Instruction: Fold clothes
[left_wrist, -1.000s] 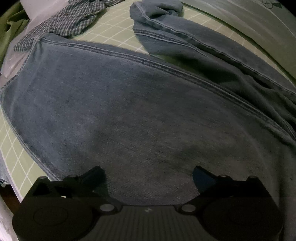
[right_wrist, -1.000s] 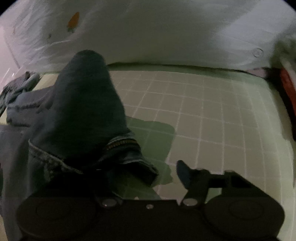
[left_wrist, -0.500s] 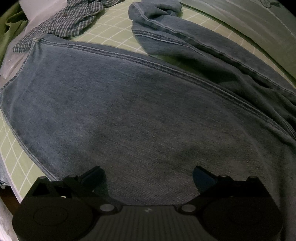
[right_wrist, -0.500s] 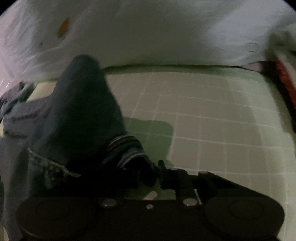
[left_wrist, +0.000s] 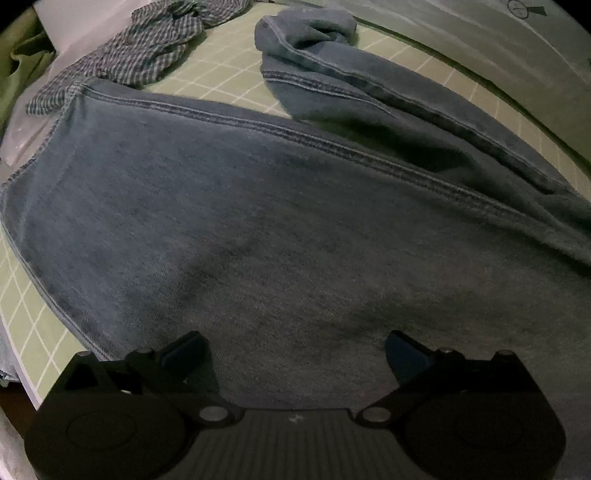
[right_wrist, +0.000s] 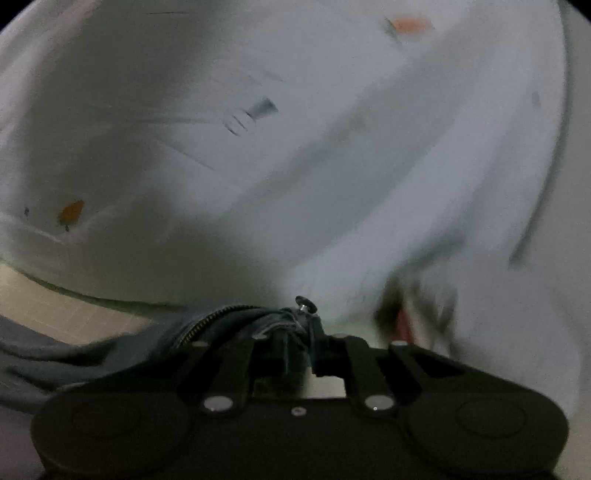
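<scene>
A pair of blue jeans (left_wrist: 258, 206) lies spread over the green grid mat (left_wrist: 221, 70), one leg flat across the left wrist view, the other leg (left_wrist: 362, 92) running to the far right. My left gripper (left_wrist: 291, 347) hovers open just over the denim, nothing between its fingers. In the right wrist view my right gripper (right_wrist: 291, 328) is shut on the jeans' waistband (right_wrist: 236, 321) by the zipper and button, lifted off the mat and pointing at a white sheet.
A blue-and-white checked shirt (left_wrist: 147, 48) lies crumpled at the far left of the mat. Green cloth (left_wrist: 18, 70) sits at the left edge. A white sheet with orange spots (right_wrist: 295, 147) fills the right wrist view; a strip of mat (right_wrist: 66, 314) shows low left.
My right gripper closed on the jeans' waistband at the zipper and lifted, tilting up toward the white sheet. The left gripper stayed open, shifting slightly over the denim.
</scene>
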